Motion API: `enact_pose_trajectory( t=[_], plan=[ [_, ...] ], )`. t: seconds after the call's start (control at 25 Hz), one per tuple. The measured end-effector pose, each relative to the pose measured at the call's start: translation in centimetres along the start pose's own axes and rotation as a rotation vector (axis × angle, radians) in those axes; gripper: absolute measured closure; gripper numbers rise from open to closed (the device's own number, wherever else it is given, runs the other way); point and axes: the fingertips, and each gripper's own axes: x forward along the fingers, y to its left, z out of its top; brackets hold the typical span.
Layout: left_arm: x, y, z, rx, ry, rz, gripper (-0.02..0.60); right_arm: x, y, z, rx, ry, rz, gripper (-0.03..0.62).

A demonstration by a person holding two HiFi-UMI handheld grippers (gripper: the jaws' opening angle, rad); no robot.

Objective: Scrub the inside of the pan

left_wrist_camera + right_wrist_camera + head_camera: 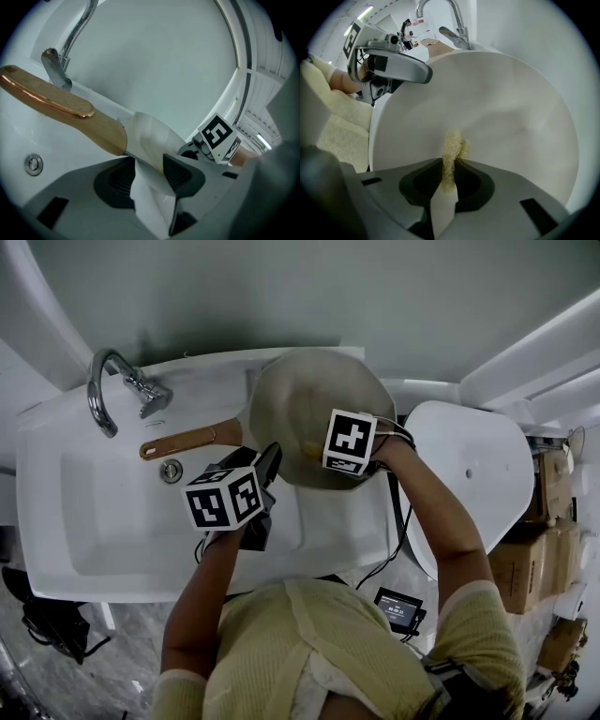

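Observation:
A pale pan (309, 404) with a copper-brown handle (187, 440) is held tilted over the back right of the sink. My left gripper (267, 470) is shut on the pan's wall beside the handle root. In the left gripper view the white wall (150, 136) runs between the two pads of the left gripper (149, 177), and the handle (61, 108) points away to the left. My right gripper (449, 180) is shut on a yellowish fibrous scrub pad (452, 150), whose tip touches the pan's inside (501, 108). In the head view the right gripper (317, 451) reaches into the pan.
The white sink (94, 512) has a chrome faucet (108, 390) at its back left and a drain (171, 471) under the handle. A white oval lid (469, 474) lies to the right. Cardboard boxes (534, 559) stand beyond it, and a small screen (398, 607) lies near the person.

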Motion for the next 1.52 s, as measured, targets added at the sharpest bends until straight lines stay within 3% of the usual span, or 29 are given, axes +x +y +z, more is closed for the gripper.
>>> enact_pose_trajectory(
  t=[0.4,0.88,1.24,1.52],
  plan=[
    [0.1,0.0,0.0,0.005,0.0,0.003,0.356,-0.1,2.3,0.5,0.019,-0.032,0.139,0.513],
    [0.1,0.0,0.1,0.011,0.001,0.003,0.354,-2.0,4.4,1.6,0.07,-0.149,0.324,0.513],
    [0.0,0.0,0.1,0.014,0.0,0.004,0.354,-3.6,5.6,1.8,0.034,-0.185,0.353,0.513],
    [0.1,0.0,0.0,0.011,-0.002,0.004,0.354,-5.2,4.5,2.0,0.016,-0.233,0.275,0.513]
  ],
)
